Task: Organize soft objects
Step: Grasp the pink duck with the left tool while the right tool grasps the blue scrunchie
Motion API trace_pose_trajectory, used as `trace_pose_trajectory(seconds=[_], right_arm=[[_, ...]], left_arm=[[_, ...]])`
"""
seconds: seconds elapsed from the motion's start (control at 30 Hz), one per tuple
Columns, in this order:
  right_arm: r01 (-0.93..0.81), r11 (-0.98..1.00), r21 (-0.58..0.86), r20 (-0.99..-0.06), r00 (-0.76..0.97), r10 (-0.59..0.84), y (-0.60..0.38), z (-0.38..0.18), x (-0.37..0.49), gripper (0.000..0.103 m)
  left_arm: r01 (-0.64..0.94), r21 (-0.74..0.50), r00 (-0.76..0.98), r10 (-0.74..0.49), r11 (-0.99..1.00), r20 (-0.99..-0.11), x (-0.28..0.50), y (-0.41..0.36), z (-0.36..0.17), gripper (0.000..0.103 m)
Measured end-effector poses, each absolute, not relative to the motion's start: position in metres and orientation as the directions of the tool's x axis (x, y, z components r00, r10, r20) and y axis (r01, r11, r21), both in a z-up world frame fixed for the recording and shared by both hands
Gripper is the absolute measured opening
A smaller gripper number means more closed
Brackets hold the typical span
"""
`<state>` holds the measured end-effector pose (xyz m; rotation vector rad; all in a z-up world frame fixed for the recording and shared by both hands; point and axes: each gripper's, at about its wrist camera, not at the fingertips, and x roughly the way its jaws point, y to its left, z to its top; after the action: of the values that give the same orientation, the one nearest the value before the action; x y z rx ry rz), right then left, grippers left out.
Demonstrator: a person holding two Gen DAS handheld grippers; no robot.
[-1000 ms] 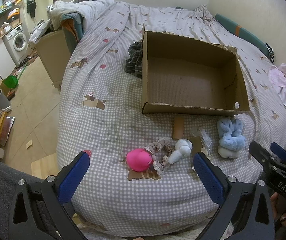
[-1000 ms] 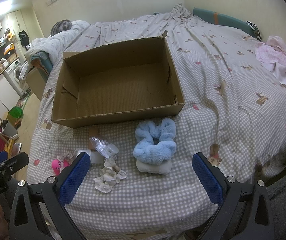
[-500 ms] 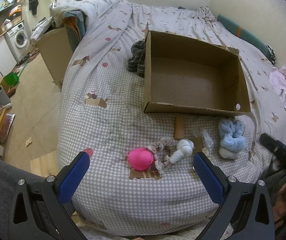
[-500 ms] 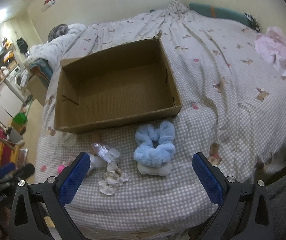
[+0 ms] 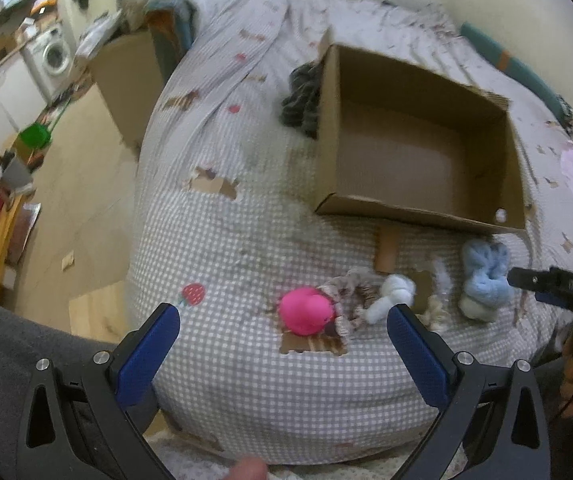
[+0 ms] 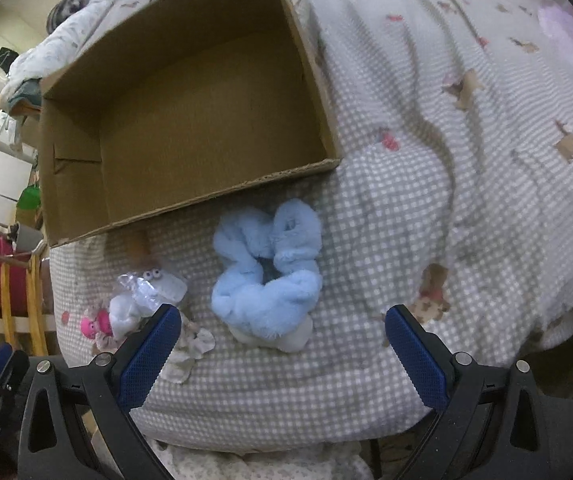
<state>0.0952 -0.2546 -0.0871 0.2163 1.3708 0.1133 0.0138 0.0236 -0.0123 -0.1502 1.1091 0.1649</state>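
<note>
The blue scrunchie lies on the checked bedspread just ahead of the right gripper, between its two fingers, which stand wide apart and hold nothing. It is a crumpled ring, its longer side running away from the fingers toward the box. It rests on a white pad, which shows only at the near edge beneath it.

The open cardboard box sits beyond the scrunchie, its near wall just past it. By the left finger lie a clear plastic wrapper and a pale frilly scrunchie, partly hidden behind that finger.

The left gripper also has its fingers spread and empty. Just ahead between them sits a pink ball, touching a patterned scrunchie and, beyond the right finger, a white soft toy. The left view is blurred, so small things there are hard to make out. A dark striped cloth is partly hidden behind the box's far-left corner.
</note>
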Motion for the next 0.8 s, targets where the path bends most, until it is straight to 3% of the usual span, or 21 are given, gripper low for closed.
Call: trace_pose_trajectory(seconds=[0.3,0.37,0.43,0.53,0.8], right_arm=[[0.008,0.973,0.229,-0.957,0.185,0.224,-0.231,-0.110,0.106,0.103],[0.020,0.970,0.244,-0.955,0.178,0.237,-0.228,-0.115,0.107,0.103],[0.026,0.968,0.249,-0.956,0.170,0.241,-0.224,-0.121,0.109,0.103],[0.021,0.969,0.248,-0.954,0.177,0.240,-0.219,-0.123,0.110,0.103],[0.045,0.958,0.283,-0.945,0.184,0.270,-0.227,-0.118,0.112,0.103]], left_arm=[[-0.303,-0.082,0.214,-0.015,0.949,-0.977,0.060,0.048,-0.058,0.101],[-0.319,-0.107,0.166,-0.056,0.942,-0.985,0.067,0.048,-0.074,0.098],[-0.332,-0.122,0.123,-0.085,0.935,-0.989,0.071,0.048,-0.088,0.087],[-0.372,-0.141,0.102,-0.110,0.917,-0.989,0.071,0.057,-0.102,0.079],[-0.409,-0.175,0.109,-0.143,0.896,-0.984,0.068,0.071,-0.117,0.078]])
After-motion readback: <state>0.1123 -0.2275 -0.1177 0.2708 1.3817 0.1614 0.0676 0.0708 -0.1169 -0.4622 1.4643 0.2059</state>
